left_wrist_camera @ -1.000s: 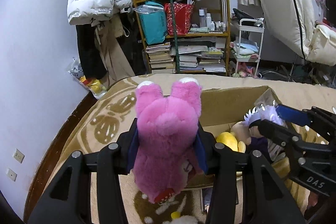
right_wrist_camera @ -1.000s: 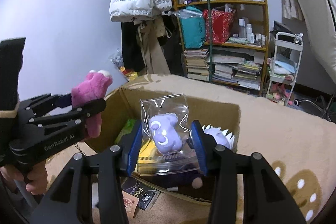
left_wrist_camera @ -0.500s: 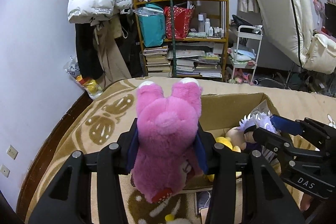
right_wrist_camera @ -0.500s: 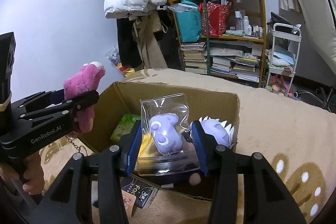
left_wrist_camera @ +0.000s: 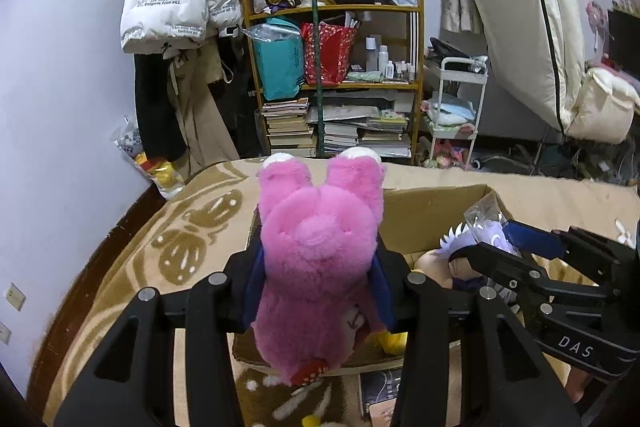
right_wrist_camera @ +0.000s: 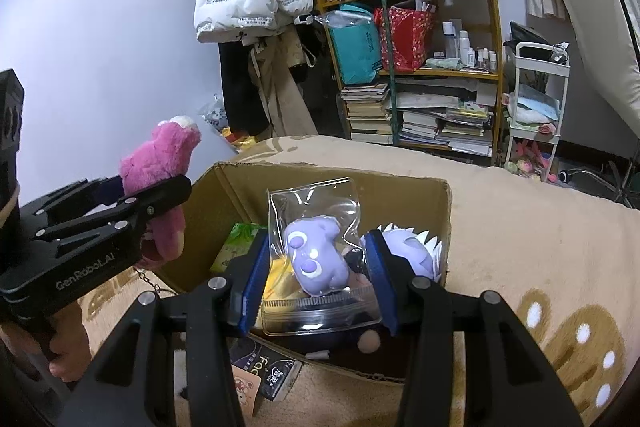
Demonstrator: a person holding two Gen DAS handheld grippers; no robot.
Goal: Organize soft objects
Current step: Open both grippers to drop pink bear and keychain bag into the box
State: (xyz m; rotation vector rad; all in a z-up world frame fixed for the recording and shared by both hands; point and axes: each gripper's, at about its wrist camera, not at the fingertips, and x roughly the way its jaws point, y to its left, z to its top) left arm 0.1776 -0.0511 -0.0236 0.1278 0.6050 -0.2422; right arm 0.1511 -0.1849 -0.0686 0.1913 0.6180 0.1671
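My left gripper (left_wrist_camera: 318, 281) is shut on a pink plush bear (left_wrist_camera: 318, 251) and holds it upside down above the near left corner of an open cardboard box (left_wrist_camera: 424, 207). It also shows in the right wrist view (right_wrist_camera: 160, 183), left of the box (right_wrist_camera: 320, 173). My right gripper (right_wrist_camera: 316, 277) is shut on a clear zip bag with a purple plush (right_wrist_camera: 316, 259) and holds it over the box's inside. It shows at the right in the left wrist view (left_wrist_camera: 520, 251). Inside the box lie a white-spiked plush (right_wrist_camera: 408, 247), a green packet (right_wrist_camera: 240, 239) and yellow plush.
The box stands on a beige patterned blanket (right_wrist_camera: 540, 227). A small dark packet (right_wrist_camera: 268, 375) lies in front of the box. Behind stand a cluttered bookshelf (left_wrist_camera: 340, 79), hanging coats (left_wrist_camera: 176, 11), a white cart (left_wrist_camera: 456, 111) and a leaning mattress (left_wrist_camera: 520, 7).
Both grippers have moved a little forward and up with their toys still held. The box looks nearer and lower in both views.
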